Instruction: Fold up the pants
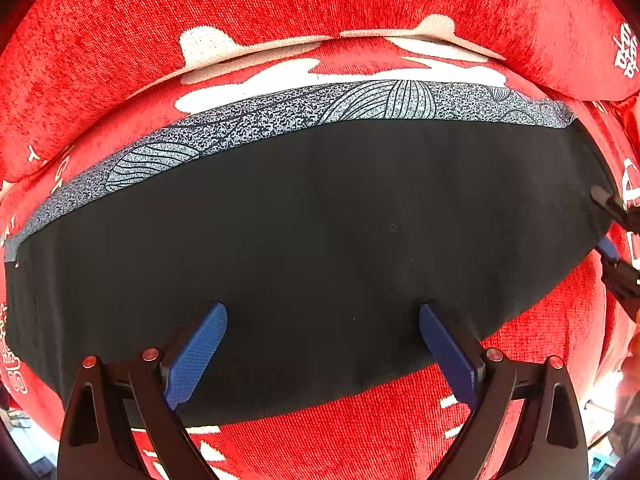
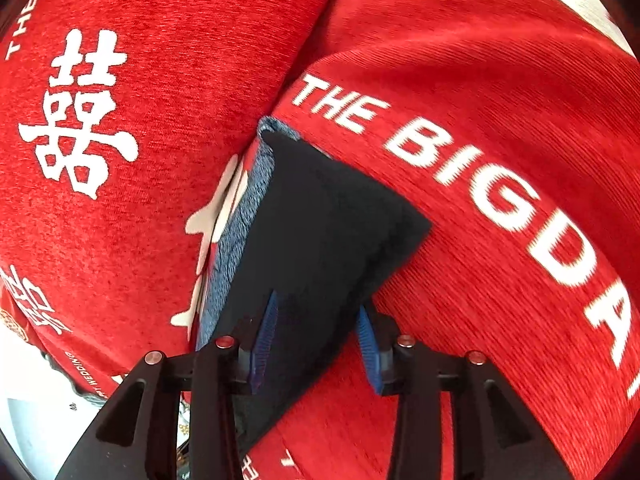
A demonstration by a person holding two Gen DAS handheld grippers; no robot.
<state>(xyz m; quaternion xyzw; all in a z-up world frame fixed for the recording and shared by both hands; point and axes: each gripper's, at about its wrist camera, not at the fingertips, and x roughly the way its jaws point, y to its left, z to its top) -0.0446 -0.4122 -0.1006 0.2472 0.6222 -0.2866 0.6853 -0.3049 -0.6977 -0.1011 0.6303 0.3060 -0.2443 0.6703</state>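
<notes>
1. The pants (image 1: 312, 240) lay folded into a flat, dark, nearly black slab on a red sofa cover (image 1: 280, 0) printed with white lettering. The far long edge carried a grey speckled band (image 1: 280, 116) with fine leaf-like line drawings.
2. In the left wrist view the whole slab showed, spread wide from left to right, with the sofa's back cushion rising behind it. The left gripper (image 1: 323, 316) pointed down over the near part of the pants, its blue pads (image 1: 196, 356) standing wide apart, clamped on nothing.
3. At the right edge of that view the right gripper's fingertips (image 1: 606, 222) sat at the end of the pants.
4. The right wrist view showed only that end, seen lengthwise as a dark wedge (image 2: 320, 240) with the speckled band running along its left side. It also showed print that the other view lacked: "THE BIG DA" (image 2: 460, 184) and a large white character (image 2: 80, 112).
5. The right gripper (image 2: 316, 320) had its blue pads parted, the pants' end lying between them; the pads did not visibly press on the cloth.
</notes>
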